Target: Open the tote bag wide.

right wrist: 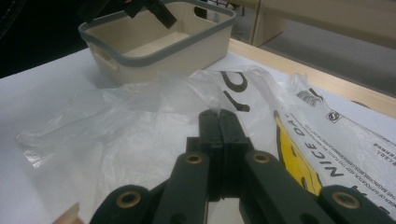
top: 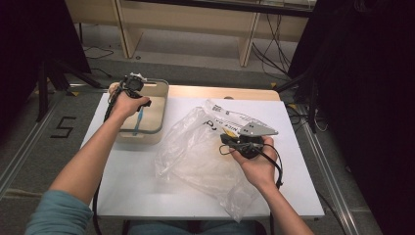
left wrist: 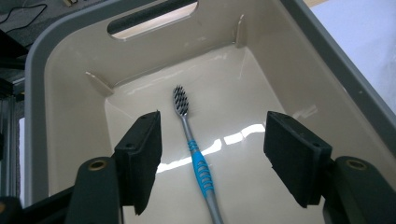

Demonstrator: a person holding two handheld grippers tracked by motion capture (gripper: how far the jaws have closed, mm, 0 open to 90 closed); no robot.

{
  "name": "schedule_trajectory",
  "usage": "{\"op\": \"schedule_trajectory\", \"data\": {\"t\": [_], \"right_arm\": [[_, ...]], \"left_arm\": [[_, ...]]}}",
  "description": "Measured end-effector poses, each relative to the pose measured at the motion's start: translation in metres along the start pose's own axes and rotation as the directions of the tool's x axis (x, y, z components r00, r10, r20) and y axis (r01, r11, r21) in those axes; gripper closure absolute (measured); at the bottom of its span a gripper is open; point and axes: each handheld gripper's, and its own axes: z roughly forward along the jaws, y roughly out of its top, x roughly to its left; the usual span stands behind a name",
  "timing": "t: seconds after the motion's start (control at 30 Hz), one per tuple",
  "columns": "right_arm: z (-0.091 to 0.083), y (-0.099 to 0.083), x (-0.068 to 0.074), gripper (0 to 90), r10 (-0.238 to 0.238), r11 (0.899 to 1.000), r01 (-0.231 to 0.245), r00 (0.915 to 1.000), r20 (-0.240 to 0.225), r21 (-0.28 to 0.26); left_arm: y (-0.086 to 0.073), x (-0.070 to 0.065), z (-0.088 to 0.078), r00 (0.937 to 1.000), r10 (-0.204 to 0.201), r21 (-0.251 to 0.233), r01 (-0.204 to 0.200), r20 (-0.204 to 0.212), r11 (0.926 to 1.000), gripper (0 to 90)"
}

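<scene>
A toothbrush with a blue grip and grey handle lies flat on the floor of a beige bin, bristles toward the far wall. My left gripper hangs over it with its jaws open on either side of the handle, not touching it. From the high view, the left gripper reaches into the bin at the table's back left, above the toothbrush. My right gripper is shut, and the thin film of a clear plastic bag rises to its jaw tips. The right gripper sits mid-table on the bag.
The bag carries black and yellow print on its right part. The white tabletop has a wooden strip along its far edge. Dark stands and cables flank the table on the floor.
</scene>
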Motion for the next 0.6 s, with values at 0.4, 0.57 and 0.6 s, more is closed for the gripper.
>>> {"op": "schedule_trajectory", "data": {"t": [0.4,0.57,0.6], "right_arm": [[0.0,-0.001,0.0,90.0,0.0,1.0,0.0,1.0,-0.001,0.007],[0.0,-0.001,0.0,90.0,0.001,1.0,-0.001,1.0,0.0,0.005],[0.0,-0.001,0.0,90.0,0.001,1.0,-0.001,1.0,-0.001,0.006]], "left_arm": [[-0.001,0.001,0.014,0.9999,0.0,0.043,0.001,-0.014,0.9991,37.3],[-0.001,0.001,0.019,0.9998,-0.007,0.047,0.008,-0.021,0.9989,38.2],[-0.001,0.002,0.02,0.9997,-0.013,0.051,0.014,-0.018,0.9986,38.4]]}}
